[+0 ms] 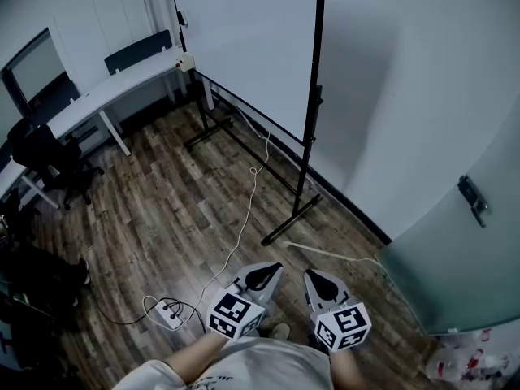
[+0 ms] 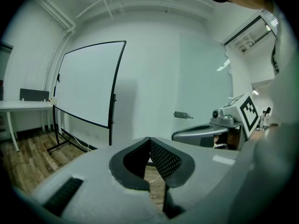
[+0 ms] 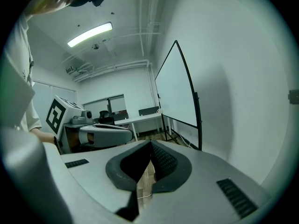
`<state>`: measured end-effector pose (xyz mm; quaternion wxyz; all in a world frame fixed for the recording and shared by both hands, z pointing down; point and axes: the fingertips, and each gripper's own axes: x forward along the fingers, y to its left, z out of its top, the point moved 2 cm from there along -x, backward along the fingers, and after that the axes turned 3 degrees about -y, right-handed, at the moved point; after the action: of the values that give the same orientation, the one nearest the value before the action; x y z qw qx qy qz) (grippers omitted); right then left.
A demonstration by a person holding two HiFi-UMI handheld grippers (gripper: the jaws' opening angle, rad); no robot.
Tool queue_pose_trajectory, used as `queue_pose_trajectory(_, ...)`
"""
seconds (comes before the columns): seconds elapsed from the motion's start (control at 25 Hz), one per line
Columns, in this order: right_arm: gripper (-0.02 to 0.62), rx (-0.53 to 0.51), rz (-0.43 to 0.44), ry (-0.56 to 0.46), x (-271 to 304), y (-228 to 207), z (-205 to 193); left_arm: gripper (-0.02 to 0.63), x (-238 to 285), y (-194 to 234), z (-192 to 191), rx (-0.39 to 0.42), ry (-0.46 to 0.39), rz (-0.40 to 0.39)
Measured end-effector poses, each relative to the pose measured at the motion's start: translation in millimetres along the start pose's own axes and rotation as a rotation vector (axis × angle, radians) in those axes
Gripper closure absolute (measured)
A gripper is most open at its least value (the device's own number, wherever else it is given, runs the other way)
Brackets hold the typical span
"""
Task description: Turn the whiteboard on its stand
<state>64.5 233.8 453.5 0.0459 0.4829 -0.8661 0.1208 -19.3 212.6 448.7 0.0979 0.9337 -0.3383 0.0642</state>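
Observation:
The whiteboard (image 1: pixel 244 39) stands on its black wheeled stand (image 1: pixel 311 120) along the far wall, a couple of steps ahead of me. It also shows in the left gripper view as a whiteboard (image 2: pixel 88 83) at the left, and in the right gripper view as a whiteboard (image 3: pixel 175 92) seen nearly edge-on. My left gripper (image 1: pixel 264 273) and right gripper (image 1: pixel 318 278) hang side by side close to my body, well short of the stand's foot (image 1: pixel 288 218). Both are shut with nothing between the jaws, in the left gripper (image 2: pixel 149 140) and right gripper (image 3: pixel 150 143) alike.
A white desk (image 1: pixel 106 96) and a black office chair (image 1: pixel 49 157) stand at the left. A white cable (image 1: pixel 248 201) runs across the wood floor to a power strip (image 1: pixel 171 315). A frosted glass door with a handle (image 1: pixel 473 200) is at the right.

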Motion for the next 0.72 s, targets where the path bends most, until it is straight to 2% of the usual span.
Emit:
queue_pose_trajectory(0.36,0.589,0.022,0.012,-0.003,-5,-10,-12,0.595,4,-5,-8,-0.014,0.001,0.006)
queue_pose_trajectory(0.56,0.589,0.026,0.015,0.003,11,-16,-11,0.595,16,12,-6,-0.036,-0.006,0.0)
queue_pose_trajectory(0.72,0.589,0.034,-0.023,0.009,31,-31,-7,0.595,36,34,-3,-0.051,-0.015,-0.022)
